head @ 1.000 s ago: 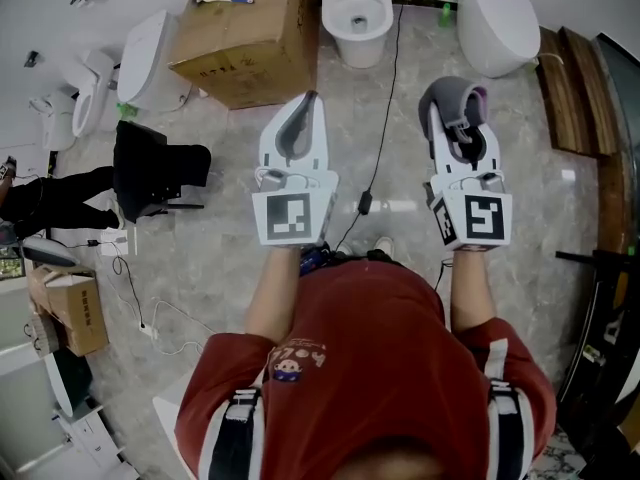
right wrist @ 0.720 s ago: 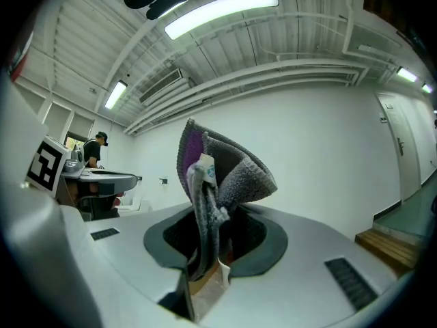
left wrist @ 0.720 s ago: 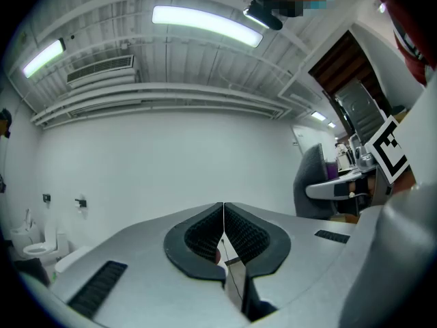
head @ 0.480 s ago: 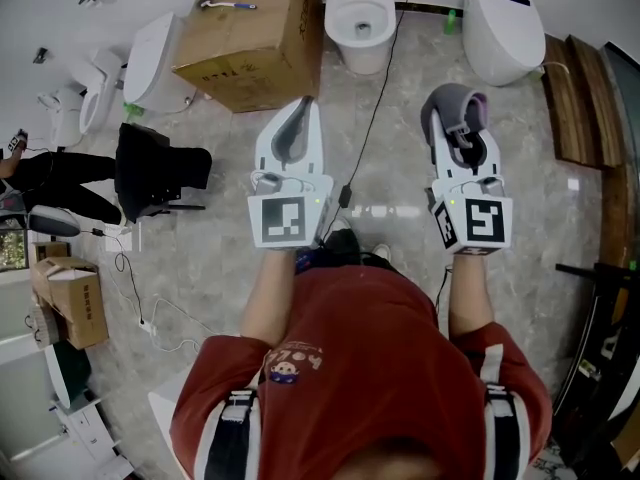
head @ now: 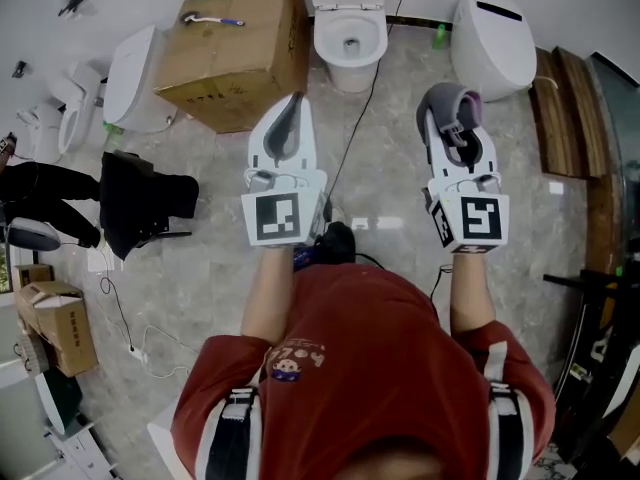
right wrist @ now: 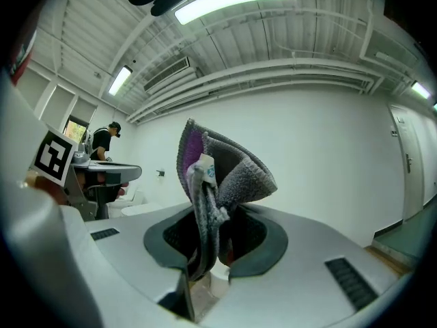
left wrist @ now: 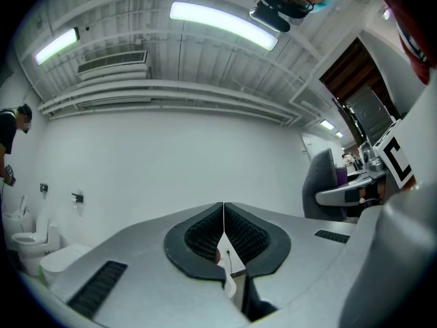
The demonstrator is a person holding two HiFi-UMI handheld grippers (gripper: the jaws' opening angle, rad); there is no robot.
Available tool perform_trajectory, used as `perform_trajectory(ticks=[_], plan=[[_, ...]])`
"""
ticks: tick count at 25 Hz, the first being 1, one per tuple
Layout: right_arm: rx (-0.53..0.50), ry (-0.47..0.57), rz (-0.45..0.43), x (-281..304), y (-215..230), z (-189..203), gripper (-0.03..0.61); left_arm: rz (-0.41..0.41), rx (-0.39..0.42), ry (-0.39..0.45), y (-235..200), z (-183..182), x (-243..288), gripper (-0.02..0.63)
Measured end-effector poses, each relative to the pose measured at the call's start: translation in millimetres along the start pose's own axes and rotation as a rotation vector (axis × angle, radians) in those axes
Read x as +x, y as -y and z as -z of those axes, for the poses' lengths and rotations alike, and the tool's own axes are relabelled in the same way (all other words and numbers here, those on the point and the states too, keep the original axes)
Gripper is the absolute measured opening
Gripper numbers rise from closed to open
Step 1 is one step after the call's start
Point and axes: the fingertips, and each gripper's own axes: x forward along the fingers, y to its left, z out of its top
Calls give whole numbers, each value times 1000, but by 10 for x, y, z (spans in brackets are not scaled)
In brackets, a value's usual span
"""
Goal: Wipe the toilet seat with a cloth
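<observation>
Grey cloth (head: 450,100) sits bunched over the tips of our right gripper (head: 454,128) in the head view. It is clamped there, well short of the toilet seat (head: 324,38) at the top of the marble floor (head: 400,173). Our left gripper (head: 292,113) reaches forward beside it, its jaws pressed together on nothing. A black cable (head: 362,93) trails across the floor between us and the toilet. A cardboard box (head: 235,53) stands just left of the bowl with a brush (head: 212,17) lying on top. A second white toilet (head: 490,33) stands to the right, and wooden boards (head: 562,93) lean beyond it.

In the left gripper view we see the left gripper's (left wrist: 223,234) ribbed pads meeting along one thin seam with nothing between them. A bare white wall (left wrist: 171,162) lies ahead, and the cloth (left wrist: 319,180) shows off to the right.

In the right gripper view the right gripper's (right wrist: 208,244) pads press on the cloth (right wrist: 222,166), which stands up between them with its purple lining and white label showing. A person (right wrist: 102,139) stands far off at the left.
</observation>
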Motion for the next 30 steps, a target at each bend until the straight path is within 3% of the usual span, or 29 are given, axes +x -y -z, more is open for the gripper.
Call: perform_trajectory(ticks=[8,17,23,30], plan=[[-48,-7,26,1277,-122,-171,89,13,-12,43,-869,113,924,17],[-42,-20,47,2192,-128,-101,90,43,-39,35,-1390,337,1650,17],[15,25,91,2829,228,62,89,42,-36,15,-1532,589,2283,17],[43,39,83,3915,911,239,89,16,-18,-5,-1614,885,3457,17]])
